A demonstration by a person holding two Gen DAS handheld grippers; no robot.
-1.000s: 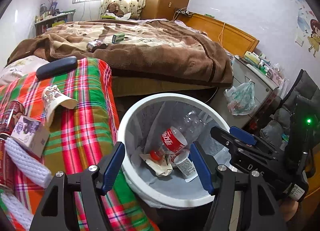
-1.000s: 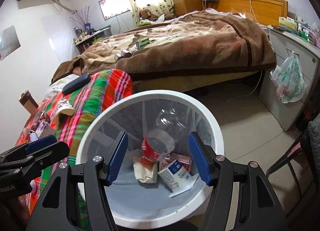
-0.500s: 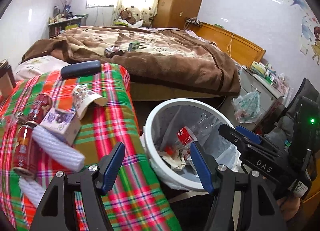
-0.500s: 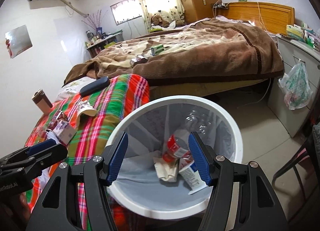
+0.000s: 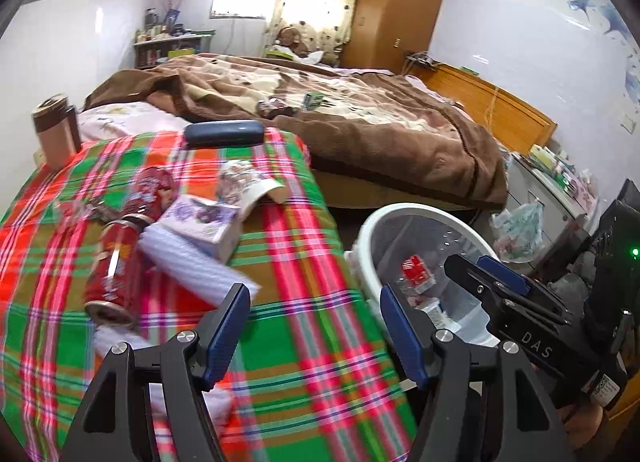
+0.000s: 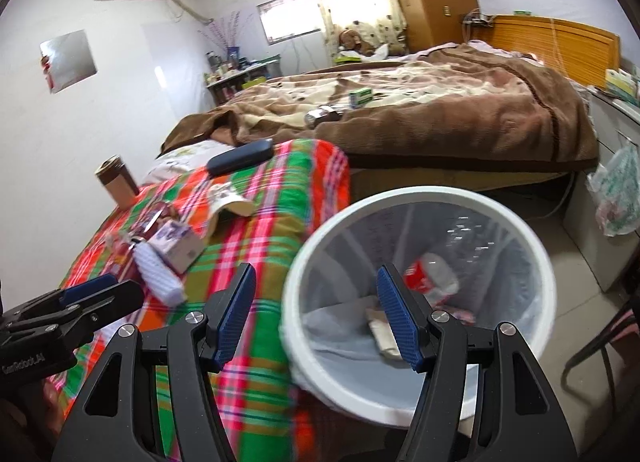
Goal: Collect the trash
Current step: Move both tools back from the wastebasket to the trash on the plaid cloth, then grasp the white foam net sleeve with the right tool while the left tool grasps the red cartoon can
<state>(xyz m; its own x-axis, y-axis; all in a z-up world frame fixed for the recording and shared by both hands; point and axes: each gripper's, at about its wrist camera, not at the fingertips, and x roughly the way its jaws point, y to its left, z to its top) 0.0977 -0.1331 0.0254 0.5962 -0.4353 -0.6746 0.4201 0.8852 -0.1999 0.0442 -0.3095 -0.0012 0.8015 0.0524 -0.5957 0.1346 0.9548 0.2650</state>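
Both grippers are empty, fingers spread apart. The left gripper hovers over the near edge of the plaid cloth; the right gripper hangs beside it, straddling the boundary between cloth and white bin.

Remaining trash lies grouped on the cloth's left portion: two red cans, a white ribbed roll, a purple carton resting on that roll, and a crushed paper cup. The bin already holds a red-labelled bottle and paper scraps.

The bin stands just beside the cloth's right edge, mouth open upward; this placement probably keeps each transfer short.

Clearance: bare cloth lies between the left gripper and the roll, giving an unobstructed approach. A dark case and a brown tumbler sit at the far edge, well apart from the trash. The cloth's right edge drops off toward the bin rim.
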